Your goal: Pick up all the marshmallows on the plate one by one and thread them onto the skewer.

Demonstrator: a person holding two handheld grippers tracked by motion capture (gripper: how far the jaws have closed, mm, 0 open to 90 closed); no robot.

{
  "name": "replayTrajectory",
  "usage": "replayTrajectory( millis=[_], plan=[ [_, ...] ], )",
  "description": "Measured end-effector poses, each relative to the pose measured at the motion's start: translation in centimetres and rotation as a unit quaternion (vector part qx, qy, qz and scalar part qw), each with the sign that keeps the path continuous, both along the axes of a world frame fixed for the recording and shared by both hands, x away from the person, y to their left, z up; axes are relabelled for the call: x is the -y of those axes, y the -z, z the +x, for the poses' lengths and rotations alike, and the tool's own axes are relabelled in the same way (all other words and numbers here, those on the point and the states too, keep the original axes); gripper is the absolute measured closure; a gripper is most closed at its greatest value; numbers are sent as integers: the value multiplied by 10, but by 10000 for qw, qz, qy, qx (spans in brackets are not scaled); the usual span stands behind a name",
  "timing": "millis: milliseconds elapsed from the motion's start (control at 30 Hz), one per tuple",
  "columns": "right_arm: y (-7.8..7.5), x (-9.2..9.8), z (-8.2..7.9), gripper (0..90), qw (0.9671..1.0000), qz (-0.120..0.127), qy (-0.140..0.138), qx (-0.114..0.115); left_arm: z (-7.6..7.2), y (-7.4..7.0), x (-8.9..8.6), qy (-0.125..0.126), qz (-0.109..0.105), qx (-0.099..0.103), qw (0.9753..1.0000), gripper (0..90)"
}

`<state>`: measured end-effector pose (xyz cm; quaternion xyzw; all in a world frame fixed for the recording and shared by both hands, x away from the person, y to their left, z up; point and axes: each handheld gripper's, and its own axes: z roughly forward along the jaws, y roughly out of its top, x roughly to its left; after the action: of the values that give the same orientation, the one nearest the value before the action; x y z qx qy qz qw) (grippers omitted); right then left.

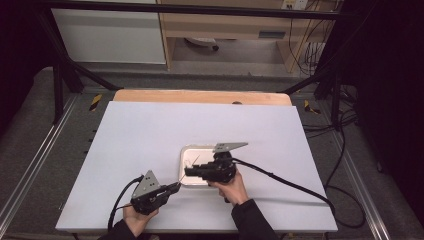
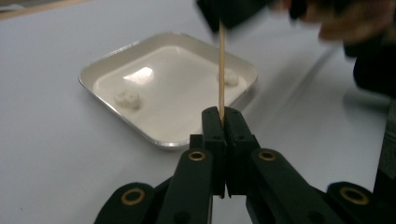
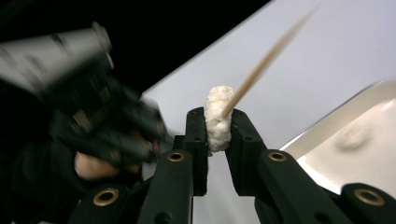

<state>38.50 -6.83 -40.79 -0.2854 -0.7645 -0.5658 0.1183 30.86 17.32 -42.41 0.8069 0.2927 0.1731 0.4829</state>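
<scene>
Black jaws of the left tool (image 2: 222, 122) are rising at the bottom centre of the left gripper view, and they are pressing fully together on the lower end of a thin wooden skewer (image 2: 221, 70). This skewer is standing almost upright in the frame, and its upper end is reaching a dark blurred shape at the top, which I am taking for the other tool. Behind the jaws, a shallow metal tray (image 2: 93, 74) is lying on the white tabletop (image 2: 42, 140), and two small pale pieces (image 2: 127, 99) are resting in it, well apart from each other.

In the right gripper view, the right tool (image 3: 218, 126) is only partly closing, because a white, crumbly food piece (image 3: 218, 119) is sitting between its jaws at the frame centre. The skewer tip is touching the top of this piece, coming from the upper right; whether it is already going inside, I cannot tell.

I am judging the piece soft and light, easy to crush, so a gentle hold on its flat sides is best. The skewer looks stiff but thin and may snap or slip, so holding it near the end, as now, seems sensible.

The high view is giving the general layout: both tools are meeting at the lower left corner of the tray, near the bottom centre of the frame. It is too far for the food piece, which the gripper views are showing clearly.
</scene>
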Motion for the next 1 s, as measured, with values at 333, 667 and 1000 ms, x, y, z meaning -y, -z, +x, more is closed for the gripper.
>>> replayTrajectory(
  millis=[333, 667, 1000],
  plan=[
    [7, -10, -7, 774, 9989, 99, 360, 293, 4, 5, -2, -29, -62, -175, 9998, 890],
    [16, -14, -8, 768, 9998, -14, 169, 61, 5, 4, 3, -24, -133, -102, 9999, 889],
    [8, -9, -9, 527, 9990, -207, 214, 324, 8, 5, 0, -70, -160, -165, 9997, 888]
  ],
)
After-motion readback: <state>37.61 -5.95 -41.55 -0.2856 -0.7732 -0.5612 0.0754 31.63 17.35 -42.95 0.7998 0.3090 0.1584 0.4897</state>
